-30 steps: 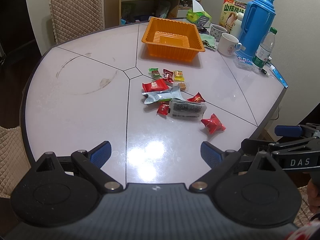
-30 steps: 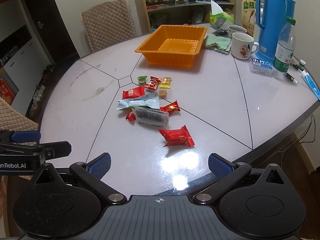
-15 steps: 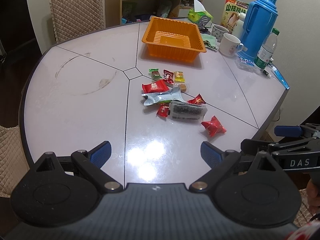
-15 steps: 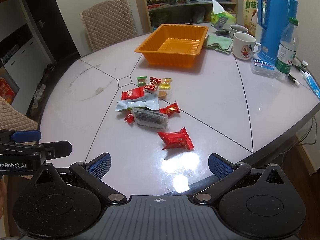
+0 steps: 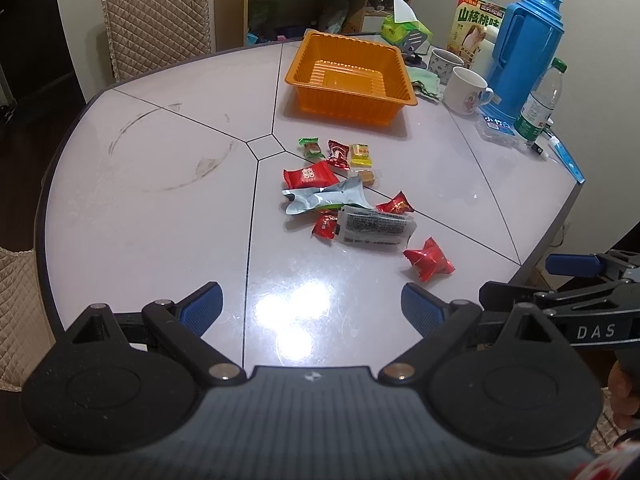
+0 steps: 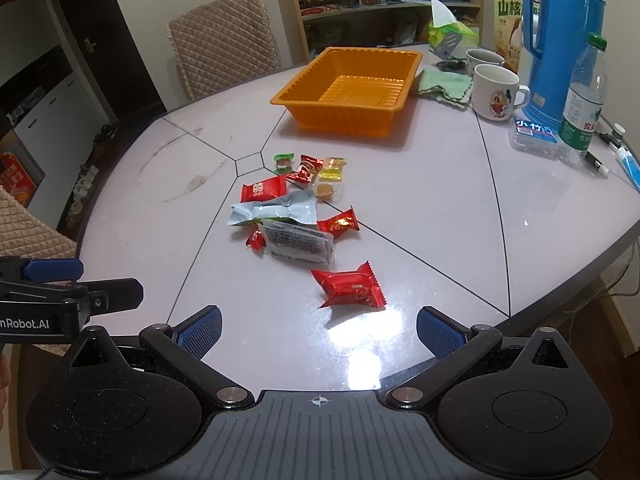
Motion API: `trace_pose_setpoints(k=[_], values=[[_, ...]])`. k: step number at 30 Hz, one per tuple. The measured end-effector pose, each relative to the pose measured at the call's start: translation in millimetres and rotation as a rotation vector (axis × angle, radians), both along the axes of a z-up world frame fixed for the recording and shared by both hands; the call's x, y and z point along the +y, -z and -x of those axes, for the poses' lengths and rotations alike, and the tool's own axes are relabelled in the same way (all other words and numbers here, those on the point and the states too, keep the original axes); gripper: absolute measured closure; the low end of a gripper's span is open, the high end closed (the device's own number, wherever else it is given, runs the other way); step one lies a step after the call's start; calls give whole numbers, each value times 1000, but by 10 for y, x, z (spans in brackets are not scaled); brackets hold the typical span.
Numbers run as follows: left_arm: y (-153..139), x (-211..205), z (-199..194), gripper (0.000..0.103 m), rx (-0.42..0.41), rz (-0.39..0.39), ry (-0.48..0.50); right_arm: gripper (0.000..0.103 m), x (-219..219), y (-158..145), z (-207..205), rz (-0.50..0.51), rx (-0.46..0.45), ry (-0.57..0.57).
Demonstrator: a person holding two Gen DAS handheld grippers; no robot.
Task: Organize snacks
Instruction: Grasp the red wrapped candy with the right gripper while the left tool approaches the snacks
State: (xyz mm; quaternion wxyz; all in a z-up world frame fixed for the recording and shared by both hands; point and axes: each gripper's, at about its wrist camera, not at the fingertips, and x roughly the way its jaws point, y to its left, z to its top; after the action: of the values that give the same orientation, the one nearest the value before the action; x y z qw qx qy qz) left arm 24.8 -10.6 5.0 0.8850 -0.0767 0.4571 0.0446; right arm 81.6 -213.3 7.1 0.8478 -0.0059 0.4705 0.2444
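Note:
Several wrapped snacks lie loose at the middle of the table: a red packet [image 5: 429,260] [image 6: 350,286] nearest me, a clear printed packet [image 5: 376,229] [image 6: 299,240], a silver pouch [image 5: 326,197] [image 6: 274,210], a red square packet [image 5: 309,175] [image 6: 263,189] and small candies [image 5: 336,153] [image 6: 308,168]. An empty orange tray [image 5: 348,96] [image 6: 348,114] stands beyond them. My left gripper [image 5: 311,304] is open and empty over the near table edge. My right gripper [image 6: 319,326] is open and empty, just short of the red packet.
At the back right stand a blue thermos [image 5: 528,40] [image 6: 560,40], two mugs [image 5: 466,86] [image 6: 496,92], a water bottle [image 5: 540,106] [image 6: 582,96], a green cloth [image 6: 444,84] and a snack box [image 5: 478,20]. Padded chairs [image 5: 156,20] [image 6: 224,60] stand behind the table.
Both grippers have edged slightly forward toward the snacks. Both stay open and empty. Nothing on the table has moved.

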Motion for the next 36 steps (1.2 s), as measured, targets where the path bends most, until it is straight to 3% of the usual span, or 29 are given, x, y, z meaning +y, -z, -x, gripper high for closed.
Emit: trace_pose_setpoints(k=[14, 23, 26, 32, 36], values=[[150, -8, -197, 8, 31, -6, -54, 0, -103, 205, -251, -18, -12, -41], [360, 41, -331, 8, 68, 13, -99, 0, -86, 526, -442, -40, -28, -125], [415, 45, -356, 8, 68, 17, -105, 15, -30, 644, -531, -39, -21, -147], [517, 28, -413, 8, 66, 10, -118, 21, 41, 855, -655, -3, -8, -168], [574, 10, -444, 8, 73, 4, -124, 30, 70, 959, -713, 10, -3, -186]])
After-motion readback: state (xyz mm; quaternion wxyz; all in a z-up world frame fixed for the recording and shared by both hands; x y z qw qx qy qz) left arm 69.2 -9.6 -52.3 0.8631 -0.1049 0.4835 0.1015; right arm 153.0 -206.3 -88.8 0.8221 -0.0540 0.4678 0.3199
